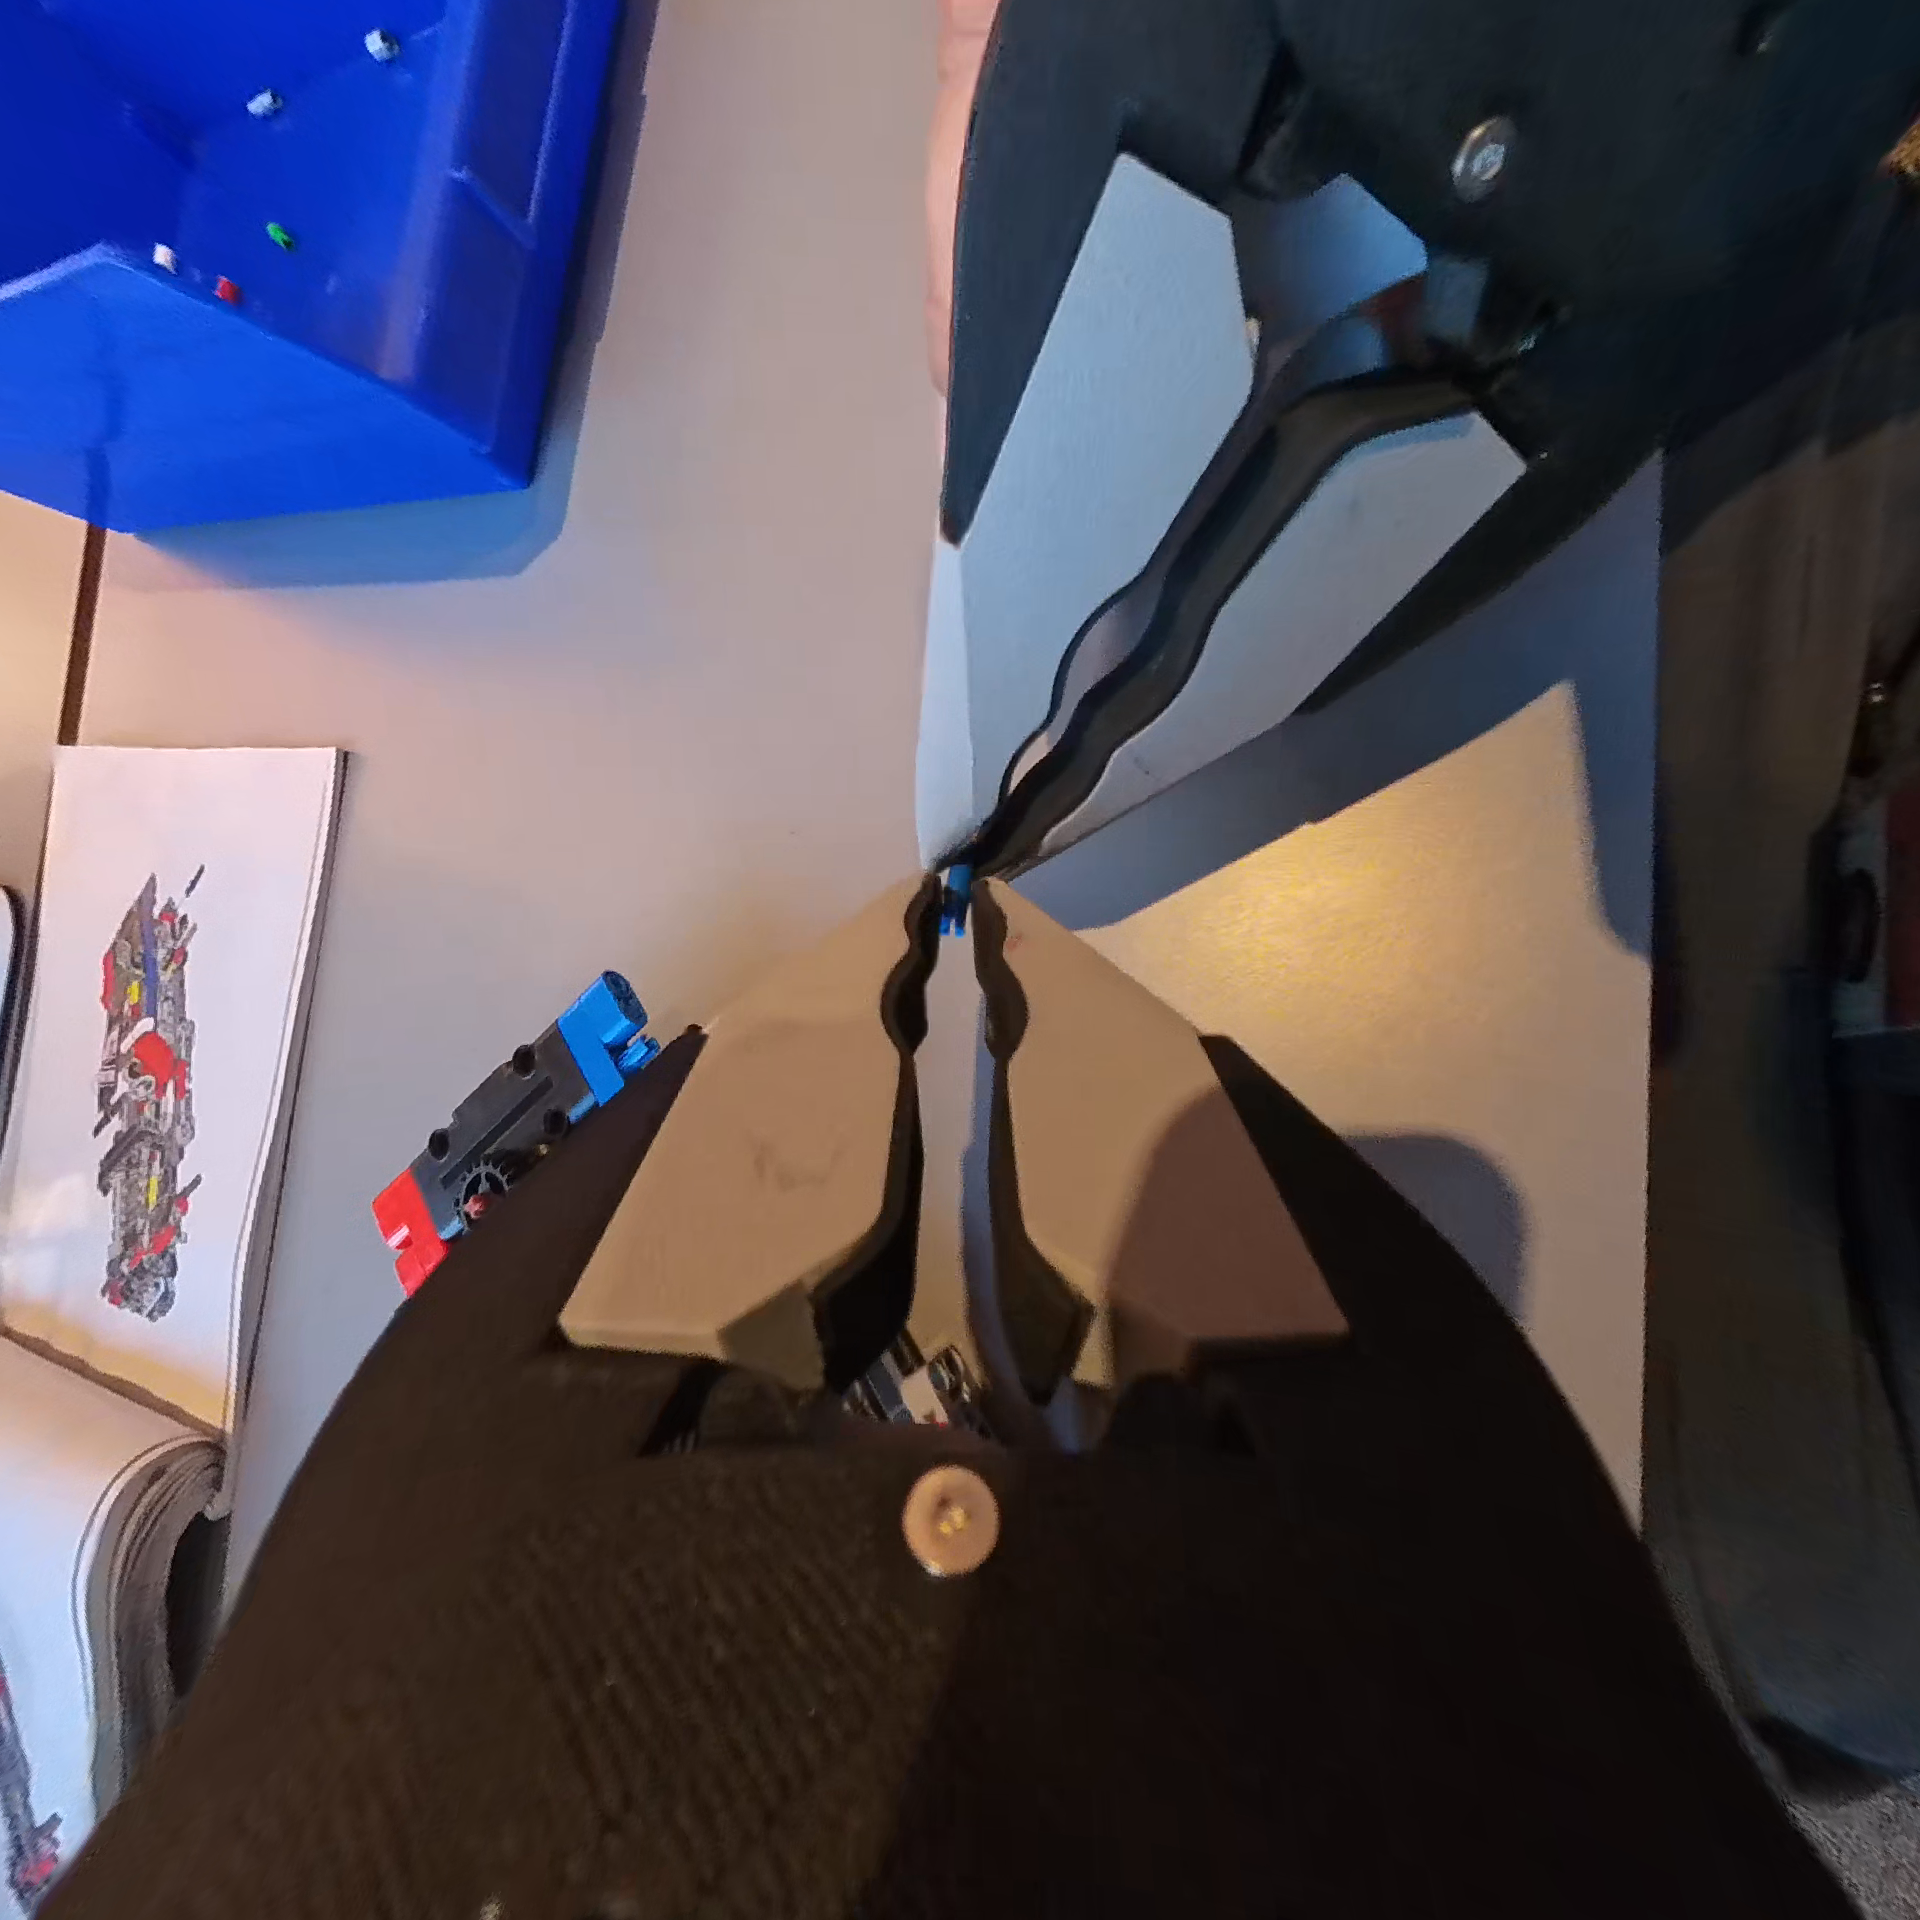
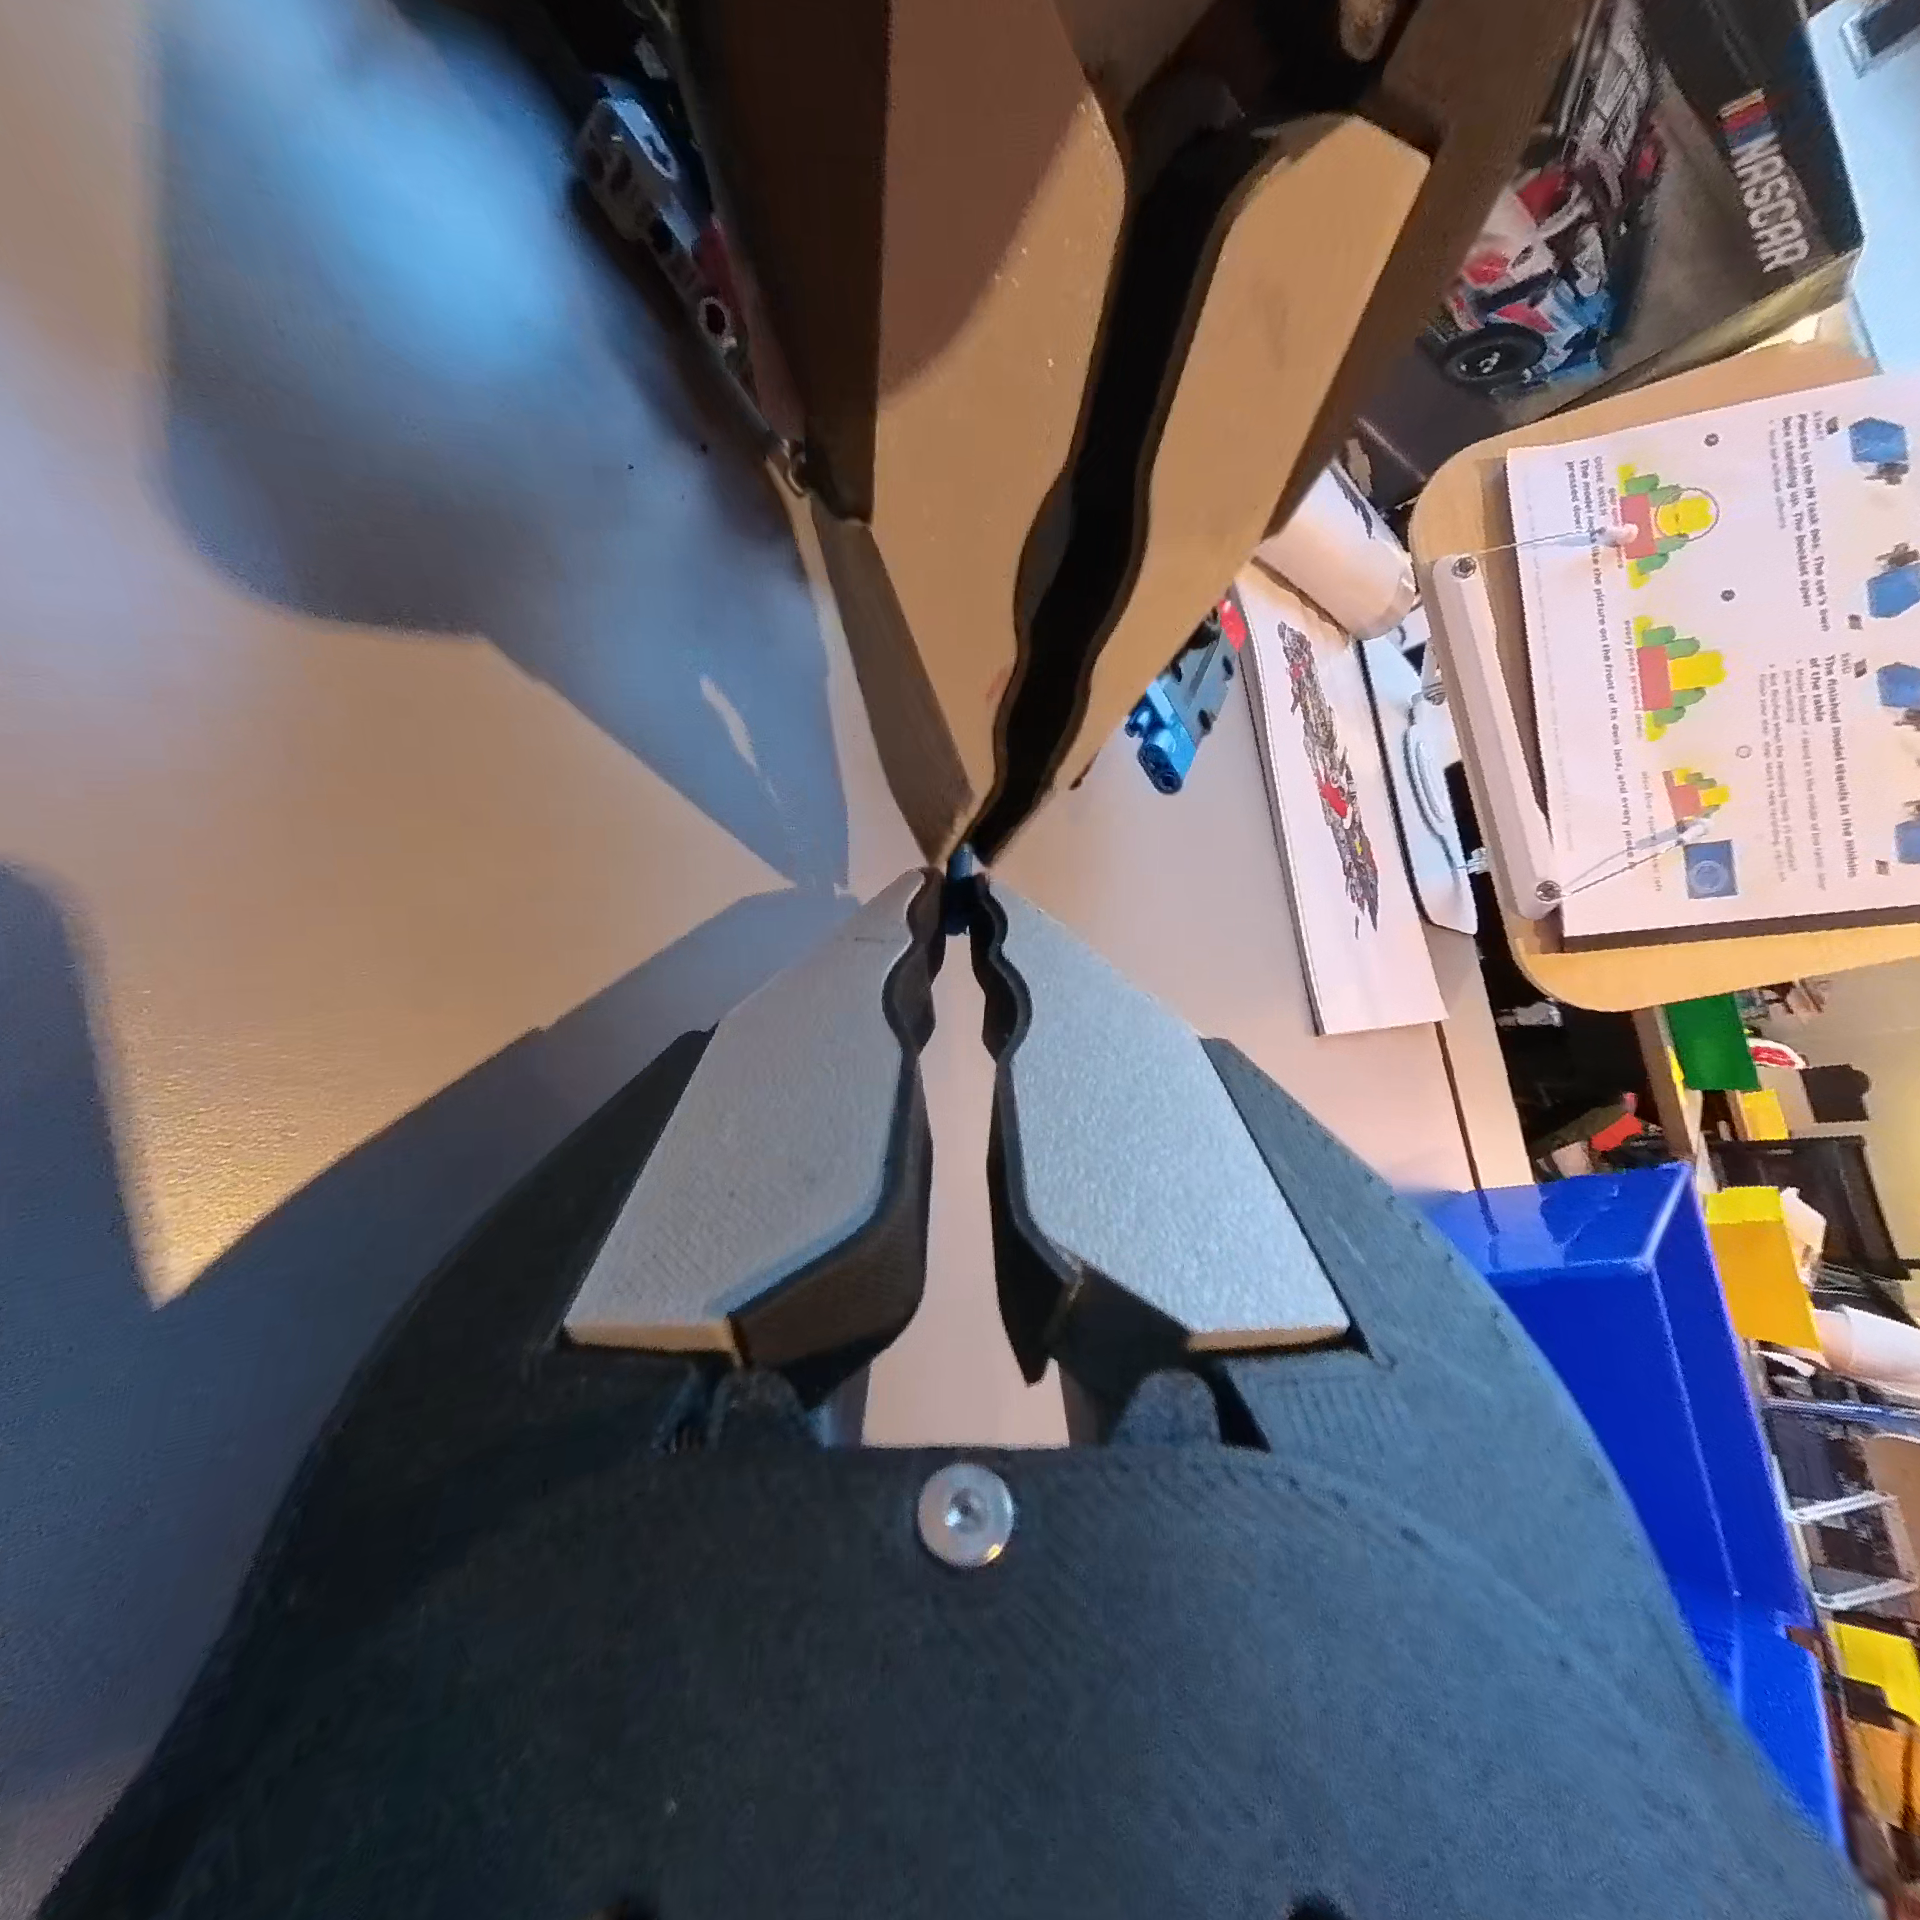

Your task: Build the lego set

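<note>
A: What is seen at the centre?

B: A small blue pin [image 1: 956, 902] is held in the air above the table [image 1: 727, 623], pinched at the very tips of the left gripper [image 1: 958, 906]. The fingers of that gripper are drawn together on it.

A: And the right gripper [image 2: 958, 906]?

B: It is met tip to tip from the opposite side. Its tips are closed on the other end of the same pin, seen dark blue in the right wrist view.

A: What is found farther out?

B: A partly built assembly [image 1: 520, 1127] of black, blue and red pieces is laid on the table just beside the left gripper. Beyond it an open instruction booklet [image 1: 177, 1060] is spread. A blue bin [image 1: 281, 239] with a few loose pieces is placed well apart, and a printed sheet [image 2: 1704, 665] is clipped to a board at the table's edge.
</note>
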A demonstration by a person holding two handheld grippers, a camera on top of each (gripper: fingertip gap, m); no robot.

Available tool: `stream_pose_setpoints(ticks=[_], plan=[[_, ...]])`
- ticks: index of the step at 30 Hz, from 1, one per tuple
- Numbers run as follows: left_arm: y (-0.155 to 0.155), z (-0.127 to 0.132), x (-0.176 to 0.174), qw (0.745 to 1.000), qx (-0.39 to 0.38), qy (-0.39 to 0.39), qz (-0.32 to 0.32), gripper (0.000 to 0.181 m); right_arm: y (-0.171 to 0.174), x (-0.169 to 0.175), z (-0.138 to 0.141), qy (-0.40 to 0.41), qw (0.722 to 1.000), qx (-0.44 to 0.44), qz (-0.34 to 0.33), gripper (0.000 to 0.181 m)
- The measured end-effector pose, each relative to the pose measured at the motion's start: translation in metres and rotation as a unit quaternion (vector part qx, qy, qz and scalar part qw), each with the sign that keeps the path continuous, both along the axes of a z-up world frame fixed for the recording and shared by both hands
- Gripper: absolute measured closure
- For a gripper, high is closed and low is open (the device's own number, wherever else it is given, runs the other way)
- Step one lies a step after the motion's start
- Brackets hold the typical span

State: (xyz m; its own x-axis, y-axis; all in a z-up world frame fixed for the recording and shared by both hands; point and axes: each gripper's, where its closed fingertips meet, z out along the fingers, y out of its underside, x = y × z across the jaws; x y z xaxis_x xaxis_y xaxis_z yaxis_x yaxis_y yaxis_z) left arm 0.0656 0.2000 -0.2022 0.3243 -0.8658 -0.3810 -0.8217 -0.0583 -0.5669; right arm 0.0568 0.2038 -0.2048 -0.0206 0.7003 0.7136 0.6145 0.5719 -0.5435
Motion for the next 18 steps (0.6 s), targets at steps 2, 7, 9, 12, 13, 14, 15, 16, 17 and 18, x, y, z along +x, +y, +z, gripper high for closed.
stream_pose_setpoints(ticks=[2,7,9,12,13,14,15,16,17,18], plan=[[-0.0001,-0.0015,0.0,1.0,0.003,0.012,-0.007,0.179,0.0002,0.0003,-0.001,-0.003,1.0,0.003,-0.001,0.18],[-0.0036,0.0059,0.0031,0.997,0.059,0.027,-0.052,0.178,-0.0037,0.0026,0.0054,0.026,0.999,-0.04,0.012,0.181],[-0.0035,0.0075,0.0031,0.996,0.065,0.028,-0.048,0.177,-0.0042,0.0033,0.008,0.031,0.998,-0.044,0.016,0.181],[-0.0015,0.0026,0.0,0.996,0.064,0.046,-0.045,0.179,-0.0028,0.0036,0.0061,0.014,1.0,-0.011,0.013,0.18],[-0.0022,0.0013,-0.0005,0.995,0.063,0.052,-0.05,0.179,-0.003,0.003,0.0045,0.009,1.0,-0.003,0.013,0.18],[-0.0029,0.0005,-0.0007,0.995,0.062,0.056,-0.052,0.179,-0.0034,0.0026,0.0037,0.007,1.0,0.001,0.013,0.18],[-0.0032,0.001,-0.0007,0.994,0.069,0.057,-0.057,0.179,-0.0037,0.0025,0.0037,0.008,1.0,0.003,0.012,0.18],[-0.0038,0.0021,-0.0005,0.993,0.08,0.059,-0.065,0.179,-0.0043,0.0025,0.0047,0.013,1.0,-0.001,0.013,0.181],[-0.0046,0.0036,-0.0003,0.991,0.094,0.06,-0.073,0.179,-0.0055,0.0026,0.0062,0.021,1.0,-0.015,0.016,0.181],[-0.0055,0.0058,-0.0001,0.989,0.111,0.061,-0.082,0.179,-0.0073,0.0029,0.0084,0.034,0.998,-0.039,0.022,0.181]])
